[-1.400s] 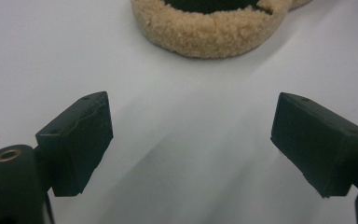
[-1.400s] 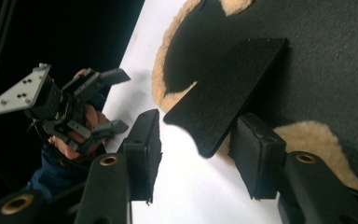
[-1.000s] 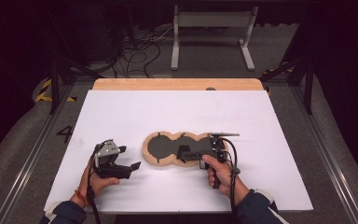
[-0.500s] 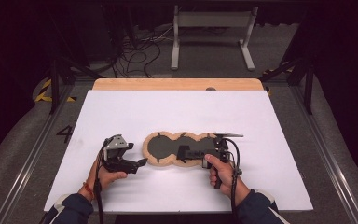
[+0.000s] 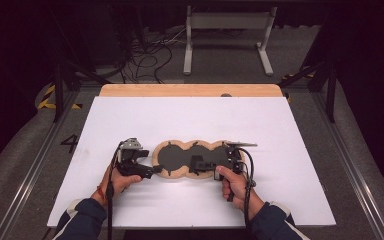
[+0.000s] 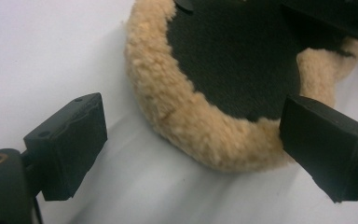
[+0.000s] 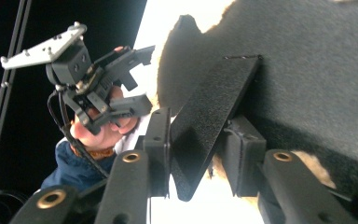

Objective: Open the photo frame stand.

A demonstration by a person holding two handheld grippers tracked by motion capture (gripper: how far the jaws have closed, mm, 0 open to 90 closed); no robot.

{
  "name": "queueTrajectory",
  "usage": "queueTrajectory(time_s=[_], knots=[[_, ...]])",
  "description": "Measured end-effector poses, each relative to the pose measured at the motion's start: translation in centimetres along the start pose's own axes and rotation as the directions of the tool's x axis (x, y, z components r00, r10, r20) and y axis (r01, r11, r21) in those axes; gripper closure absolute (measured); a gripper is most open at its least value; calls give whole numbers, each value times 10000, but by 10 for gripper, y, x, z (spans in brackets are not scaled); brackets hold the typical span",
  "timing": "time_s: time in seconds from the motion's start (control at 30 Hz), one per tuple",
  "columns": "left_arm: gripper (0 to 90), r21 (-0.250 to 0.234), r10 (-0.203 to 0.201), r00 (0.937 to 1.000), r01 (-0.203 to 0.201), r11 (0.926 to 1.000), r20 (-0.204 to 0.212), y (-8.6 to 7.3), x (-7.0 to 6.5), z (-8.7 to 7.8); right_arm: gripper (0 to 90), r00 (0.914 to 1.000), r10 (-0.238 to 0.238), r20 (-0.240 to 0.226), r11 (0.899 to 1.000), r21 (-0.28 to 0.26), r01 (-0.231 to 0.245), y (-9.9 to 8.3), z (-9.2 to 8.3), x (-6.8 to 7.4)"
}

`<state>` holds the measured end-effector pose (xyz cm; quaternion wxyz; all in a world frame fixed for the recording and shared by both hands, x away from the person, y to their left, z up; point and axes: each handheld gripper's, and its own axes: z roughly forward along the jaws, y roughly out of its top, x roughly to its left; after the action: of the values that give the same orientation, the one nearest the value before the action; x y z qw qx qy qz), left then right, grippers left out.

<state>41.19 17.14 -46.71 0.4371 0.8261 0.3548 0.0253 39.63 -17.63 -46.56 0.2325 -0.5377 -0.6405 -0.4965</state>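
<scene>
Left gripper has slid up to the pad, jaws wide around its fleece rim; right gripper has just been closing on the strap, so a lift looks close.

One readable mark: a dark figure "4" on the grey floor surface just left of the white tabletop, seen from the high view. Beyond it, yellow-and-black hazard striping on the floor, without letters. Nothing legible in either gripper view.
</scene>
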Motion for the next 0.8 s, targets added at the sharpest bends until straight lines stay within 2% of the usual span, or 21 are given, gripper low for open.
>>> queueTrajectory(time_s=[0.2,0.3,0.37,0.4,0.43,0.5,0.6,0.67,0.7,0.73,0.77,0.8], knots=[[142,28,68,9990,-69,10000,441,1,-2,0,697,9963,-855,72,9962,193,854,-1,0,2],[178,97,137,9984,-142,9999,557,2,-4,2,698,9883,-1514,200,9882,271,1509,-2,0,4],[194,88,177,9975,-183,9998,691,2,-5,3,697,9837,-1781,249,9836,339,1772,-2,0,6],[197,94,188,9963,-196,9998,840,3,-6,4,696,9796,-1993,262,9794,370,1983,-2,0,6],[209,69,410,9953,-418,9991,882,4,-6,4,696,9736,-2264,282,9735,392,2252,-2,0,7],[225,77,590,9933,-601,9982,988,6,-9,6,695,9585,-2833,329,9585,434,2818,-1,0,7],[247,-64,640,9937,-637,9979,923,9,-10,6,690,9461,-3204,471,9468,466,3184,-1,0,9],[293,-260,693,9933,-671,9974,925,10,-9,2,688,9364,-3457,606,9380,507,3430,-3,-1,11],[319,-380,601,9937,-567,9977,949,10,-9,0,686,9280,-3657,715,9305,506,3628,-3,0,12],[345,-460,843,9929,-807,9957,838,10,-9,-3,684,9206,-3821,807,9239,557,3786,-4,-1,13],[367,-565,811,9934,-767,9955,813,10,-11,-6,683,9100,-4035,948,9148,601,3994,-5,0,15],[386,-565,811,9934,-767,9955,813,10,-11,-6,683,9100,-4035,948,9148,601,3994,-5,0,15]])
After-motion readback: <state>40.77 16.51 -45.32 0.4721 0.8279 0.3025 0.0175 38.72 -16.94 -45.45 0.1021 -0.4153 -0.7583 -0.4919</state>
